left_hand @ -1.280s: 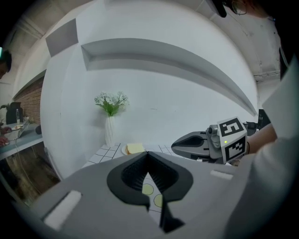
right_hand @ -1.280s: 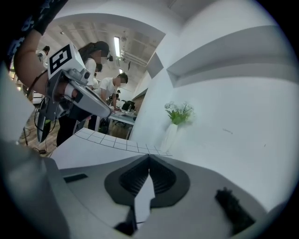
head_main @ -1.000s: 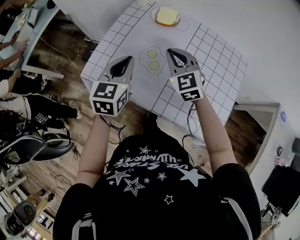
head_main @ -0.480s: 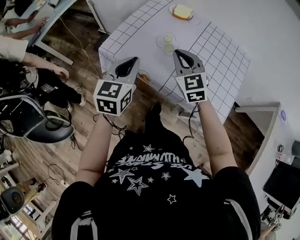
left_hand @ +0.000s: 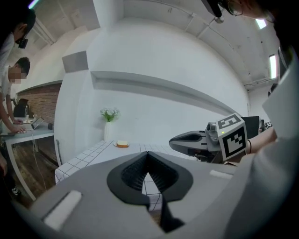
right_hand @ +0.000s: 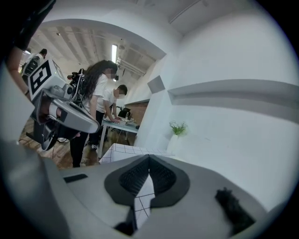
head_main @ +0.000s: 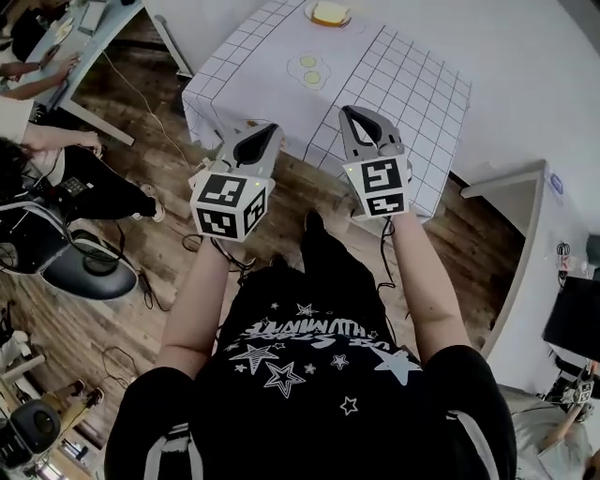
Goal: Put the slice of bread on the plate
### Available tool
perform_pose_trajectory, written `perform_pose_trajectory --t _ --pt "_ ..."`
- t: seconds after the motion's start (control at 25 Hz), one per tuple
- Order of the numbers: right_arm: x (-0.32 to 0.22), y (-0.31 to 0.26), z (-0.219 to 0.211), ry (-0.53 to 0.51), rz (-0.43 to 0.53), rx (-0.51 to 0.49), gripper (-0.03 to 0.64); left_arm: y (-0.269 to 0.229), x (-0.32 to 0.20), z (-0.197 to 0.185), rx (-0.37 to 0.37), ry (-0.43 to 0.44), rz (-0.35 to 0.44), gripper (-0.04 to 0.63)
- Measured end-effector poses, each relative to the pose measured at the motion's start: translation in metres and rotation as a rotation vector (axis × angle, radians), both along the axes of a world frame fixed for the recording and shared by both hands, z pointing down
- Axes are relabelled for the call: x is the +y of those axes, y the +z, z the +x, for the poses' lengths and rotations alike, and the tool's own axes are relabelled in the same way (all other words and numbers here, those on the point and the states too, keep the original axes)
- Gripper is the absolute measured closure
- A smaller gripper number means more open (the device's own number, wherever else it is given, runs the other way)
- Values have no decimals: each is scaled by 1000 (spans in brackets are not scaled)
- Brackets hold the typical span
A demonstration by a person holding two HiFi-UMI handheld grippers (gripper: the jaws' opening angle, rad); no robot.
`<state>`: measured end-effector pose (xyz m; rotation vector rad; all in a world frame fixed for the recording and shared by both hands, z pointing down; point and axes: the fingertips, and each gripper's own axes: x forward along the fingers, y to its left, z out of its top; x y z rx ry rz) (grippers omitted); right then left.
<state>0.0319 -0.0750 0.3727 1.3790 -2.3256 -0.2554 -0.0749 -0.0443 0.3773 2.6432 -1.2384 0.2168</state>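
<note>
We reckon the slice of bread is on the plate already, left gripper and right gripper closed empty, nothing left to do.

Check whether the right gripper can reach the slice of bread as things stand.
Probably not: the right gripper, jaws shut, is held by the near edge of the table, while the slice of bread lies on its plate at the far end. Nothing stands between them; it looks simply too far.
</note>
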Motion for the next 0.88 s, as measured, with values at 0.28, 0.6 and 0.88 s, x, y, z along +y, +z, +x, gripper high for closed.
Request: perform_pose_trajectory --t 0.28,0.6,0.88 --pt "27 -6 38 7 11 27 603 -13 16 34 16 8 27 588" --pt "28 -30 72 -5 19 -13 604 -28 18 60 34 -39 39 588" --pt "29 -41 81 25 24 -60 603 -27 22 67 28 -37 37 586"
